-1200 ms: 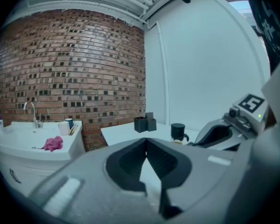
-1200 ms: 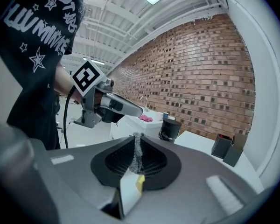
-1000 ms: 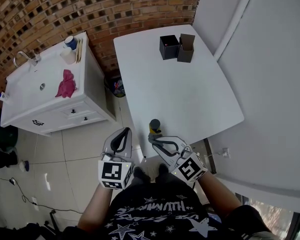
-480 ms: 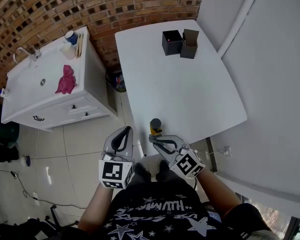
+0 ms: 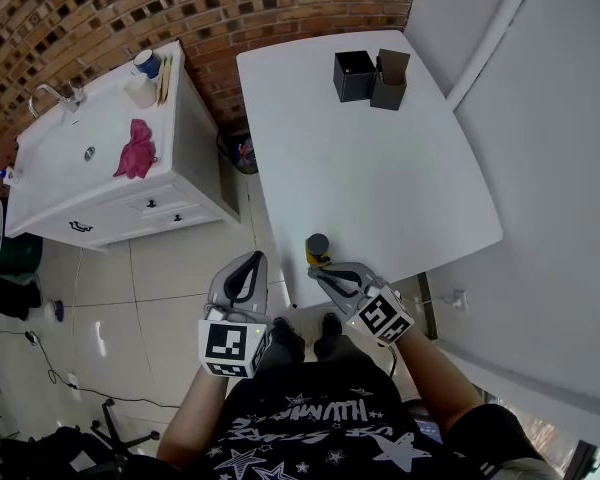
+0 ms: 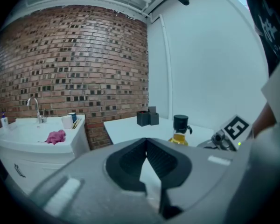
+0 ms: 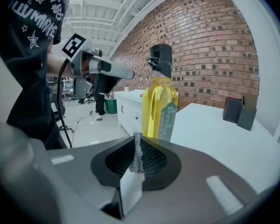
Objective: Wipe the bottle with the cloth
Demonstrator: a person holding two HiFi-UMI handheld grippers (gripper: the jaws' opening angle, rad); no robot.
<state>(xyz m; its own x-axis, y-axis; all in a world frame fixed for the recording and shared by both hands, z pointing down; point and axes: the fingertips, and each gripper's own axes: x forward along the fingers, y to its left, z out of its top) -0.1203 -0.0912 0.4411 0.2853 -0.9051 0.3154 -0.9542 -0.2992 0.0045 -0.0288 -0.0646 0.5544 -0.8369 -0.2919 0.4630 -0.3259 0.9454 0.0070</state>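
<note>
At the far left a white sink cabinet (image 5: 110, 213) stands against the brick wall, with a faucet (image 5: 55, 96) at its back. The pink cloth (image 5: 135, 148) lies crumpled beside the basin, and 2 cups (image 5: 140, 90) stand at the counter's right end. The cloth is well apart from both grippers, with tiled floor between. The left gripper (image 5: 248, 265) hangs over that floor, its jaws pressed together on nothing. The bottle (image 5: 317, 248) of yellow liquid stands upright at the near edge of the white table (image 5: 380, 188). It is just beyond the tips of the right gripper (image 5: 318, 274). That gripper's jaws are closed too, with a thin grey strip in the seam, perhaps pad edging. 2 dark boxes (image 5: 353, 75) sit at the table's far end.
</note>
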